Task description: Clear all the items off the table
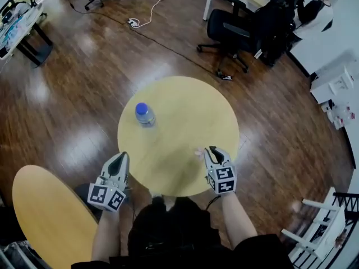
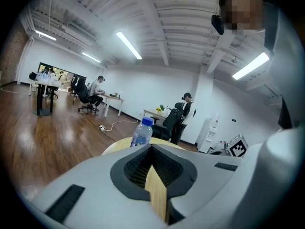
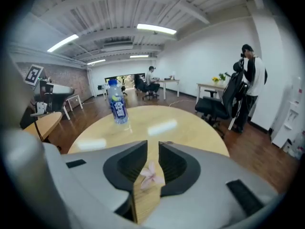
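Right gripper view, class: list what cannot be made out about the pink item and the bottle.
Pink item: too small in the right gripper and head views to identify; whether the right tool grips it is unclear.
Bottle: label print too small everywhere; its lower part is hidden behind the left tool in the left gripper view.

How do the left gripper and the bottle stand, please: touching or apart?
Apart. The head view shows bare table between the left gripper and the bottle.
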`<action>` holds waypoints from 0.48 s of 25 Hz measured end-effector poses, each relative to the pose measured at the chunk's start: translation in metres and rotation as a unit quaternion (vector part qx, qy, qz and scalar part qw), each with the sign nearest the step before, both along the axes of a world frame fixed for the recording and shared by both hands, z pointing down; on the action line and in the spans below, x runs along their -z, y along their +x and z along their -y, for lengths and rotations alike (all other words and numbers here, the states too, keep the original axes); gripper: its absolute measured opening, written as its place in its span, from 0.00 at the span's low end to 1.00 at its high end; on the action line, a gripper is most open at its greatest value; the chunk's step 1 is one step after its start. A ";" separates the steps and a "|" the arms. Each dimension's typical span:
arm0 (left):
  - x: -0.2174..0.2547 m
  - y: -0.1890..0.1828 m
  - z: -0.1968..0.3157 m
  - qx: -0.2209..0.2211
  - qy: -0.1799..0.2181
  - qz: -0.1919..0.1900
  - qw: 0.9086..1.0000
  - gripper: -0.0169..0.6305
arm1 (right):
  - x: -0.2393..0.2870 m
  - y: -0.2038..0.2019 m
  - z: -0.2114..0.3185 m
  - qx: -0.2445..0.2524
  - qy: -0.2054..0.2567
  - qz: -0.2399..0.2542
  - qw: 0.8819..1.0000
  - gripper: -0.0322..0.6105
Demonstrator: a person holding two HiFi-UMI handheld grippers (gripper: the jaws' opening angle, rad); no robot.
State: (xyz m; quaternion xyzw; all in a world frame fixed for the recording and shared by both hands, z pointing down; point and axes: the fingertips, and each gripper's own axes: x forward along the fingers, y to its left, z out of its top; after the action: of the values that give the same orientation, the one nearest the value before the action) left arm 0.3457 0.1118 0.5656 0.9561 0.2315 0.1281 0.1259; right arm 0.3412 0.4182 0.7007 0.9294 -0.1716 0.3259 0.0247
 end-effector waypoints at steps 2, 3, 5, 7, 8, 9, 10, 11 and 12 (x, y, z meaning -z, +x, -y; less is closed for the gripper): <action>-0.014 -0.006 -0.002 0.000 0.002 0.020 1.000 0.03 | -0.026 -0.007 0.002 0.009 -0.001 0.029 1.000 0.17; -0.019 -0.008 -0.003 -0.004 0.004 0.028 1.000 0.03 | -0.034 -0.008 0.004 0.012 -0.003 0.038 0.999 0.17; -0.026 -0.010 -0.004 -0.011 0.013 0.040 0.999 0.03 | -0.047 -0.008 0.006 0.012 -0.005 0.049 0.999 0.17; -0.034 -0.010 -0.005 -0.011 0.023 0.049 0.998 0.03 | -0.061 -0.006 0.004 0.002 -0.008 0.058 0.998 0.17; -0.038 -0.009 -0.006 -0.010 0.026 0.053 0.998 0.03 | -0.068 -0.006 0.002 -0.004 -0.010 0.064 0.998 0.17; -0.041 -0.007 -0.007 -0.011 0.030 0.057 0.998 0.03 | -0.075 -0.005 0.001 -0.009 -0.012 0.072 0.997 0.17; -0.043 -0.005 -0.010 -0.014 0.033 0.060 0.998 0.03 | -0.080 -0.005 0.000 -0.016 -0.014 0.081 0.996 0.17; -0.044 -0.003 -0.015 -0.020 0.037 0.064 0.997 0.03 | -0.084 -0.005 0.000 -0.024 -0.019 0.090 0.995 0.17; -0.045 -0.001 -0.022 -0.026 0.040 0.066 0.997 0.03 | -0.086 -0.004 -0.002 -0.032 -0.023 0.096 0.995 0.17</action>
State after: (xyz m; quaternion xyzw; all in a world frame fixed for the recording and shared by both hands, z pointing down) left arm 0.3449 0.1339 0.6105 0.9435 0.2424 0.2031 0.0994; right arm 0.3370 0.4201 0.7871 0.8979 -0.1355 0.4185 0.0194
